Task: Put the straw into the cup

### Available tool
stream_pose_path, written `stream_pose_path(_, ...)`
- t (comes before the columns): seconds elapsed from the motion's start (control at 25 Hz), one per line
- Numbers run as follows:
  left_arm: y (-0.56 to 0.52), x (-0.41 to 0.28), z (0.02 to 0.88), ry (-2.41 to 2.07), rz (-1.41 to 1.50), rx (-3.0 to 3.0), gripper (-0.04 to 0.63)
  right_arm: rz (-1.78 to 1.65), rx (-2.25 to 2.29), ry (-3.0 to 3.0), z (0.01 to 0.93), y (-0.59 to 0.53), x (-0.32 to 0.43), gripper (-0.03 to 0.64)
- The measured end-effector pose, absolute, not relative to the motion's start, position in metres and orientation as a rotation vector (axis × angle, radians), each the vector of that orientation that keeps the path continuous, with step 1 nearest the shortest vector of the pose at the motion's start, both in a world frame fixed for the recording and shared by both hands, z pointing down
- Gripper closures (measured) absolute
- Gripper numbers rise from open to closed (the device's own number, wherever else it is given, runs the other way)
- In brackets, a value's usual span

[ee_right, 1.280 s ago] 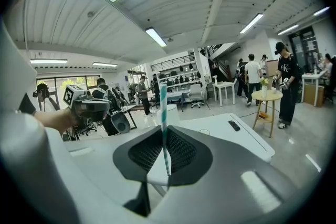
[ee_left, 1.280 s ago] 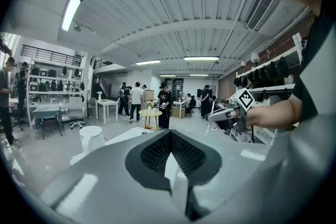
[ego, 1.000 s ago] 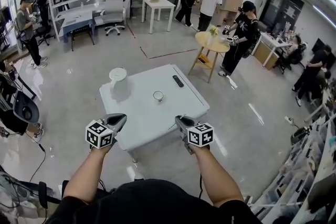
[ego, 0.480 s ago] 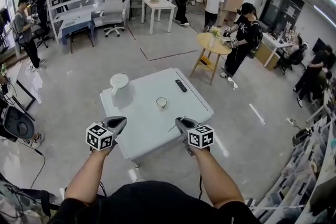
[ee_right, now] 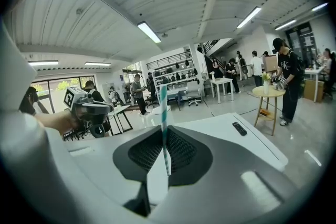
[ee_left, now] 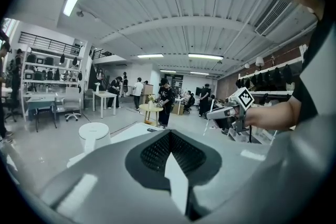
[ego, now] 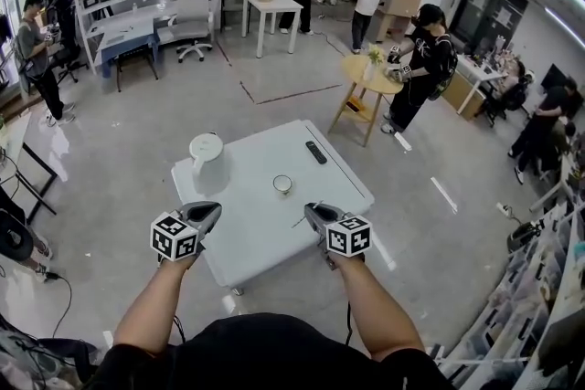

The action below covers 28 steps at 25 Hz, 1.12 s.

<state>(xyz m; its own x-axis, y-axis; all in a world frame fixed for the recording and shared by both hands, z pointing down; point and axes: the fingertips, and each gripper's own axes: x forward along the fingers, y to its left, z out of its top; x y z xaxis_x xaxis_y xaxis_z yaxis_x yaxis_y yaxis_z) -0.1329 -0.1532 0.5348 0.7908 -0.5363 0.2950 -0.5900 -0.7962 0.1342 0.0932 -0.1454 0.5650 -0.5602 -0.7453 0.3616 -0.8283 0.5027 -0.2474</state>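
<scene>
A small white cup (ego: 282,184) stands upright near the middle of the white table (ego: 256,233). My right gripper (ego: 315,213) hovers over the table's near edge, to the right of and nearer than the cup. It is shut on a teal-and-white striped straw (ee_right: 163,118) that rises upright between the jaws; the left gripper view shows this straw (ee_left: 206,126) as a thin line hanging below the right gripper (ee_left: 227,112). My left gripper (ego: 207,213) hovers at the near left edge, shut with nothing in it (ee_left: 170,139).
A white kettle (ego: 207,154) stands at the table's far left, and a black remote (ego: 316,152) lies at its far right. A round yellow side table (ego: 367,78) and several people stand beyond. Desks and shelves line the back wall.
The table, cup and kettle sit slightly differently in the head view. Both grippers hold the same places and states. People in the background have walked on.
</scene>
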Motion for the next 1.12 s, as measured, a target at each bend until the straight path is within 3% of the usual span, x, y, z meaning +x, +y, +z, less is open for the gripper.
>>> stream_pose_path(1.12, -0.200, -0.143, 0.530, -0.806, 0.395, 2.801, 0.594, 0.564, 1.408, -2.496, 0.558, -0.182, 0.088, 0.565)
